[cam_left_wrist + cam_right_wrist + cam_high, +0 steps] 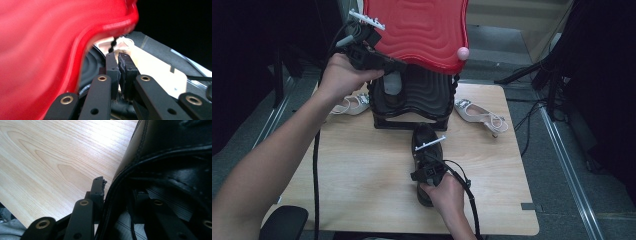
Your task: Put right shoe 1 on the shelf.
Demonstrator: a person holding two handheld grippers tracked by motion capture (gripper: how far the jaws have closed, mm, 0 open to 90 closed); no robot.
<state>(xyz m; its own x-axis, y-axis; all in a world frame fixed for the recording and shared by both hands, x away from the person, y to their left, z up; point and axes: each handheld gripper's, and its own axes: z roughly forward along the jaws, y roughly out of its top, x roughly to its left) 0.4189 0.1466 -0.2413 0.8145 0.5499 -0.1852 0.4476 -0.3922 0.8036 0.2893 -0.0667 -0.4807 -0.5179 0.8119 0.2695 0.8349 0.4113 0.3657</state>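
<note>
- Holding the red lid (417,30) up, the left gripper (394,65) is at the lid's lower left edge, above the black box (422,100) at the far side of the wooden table (362,165).
- In the left gripper view its jaws are pressed together, with a thin dark beaded cord (113,45) just at their tips; whether they pinch it I cannot tell.
- The right gripper (117,192) is clamped on the side wall of the black shoe (426,137), one jaw outside, one inside.
- This shoe lies on the table just in front of the box.
- One pale sandal (479,115) lies right of the box, another sandal (349,105) left of it.
</note>
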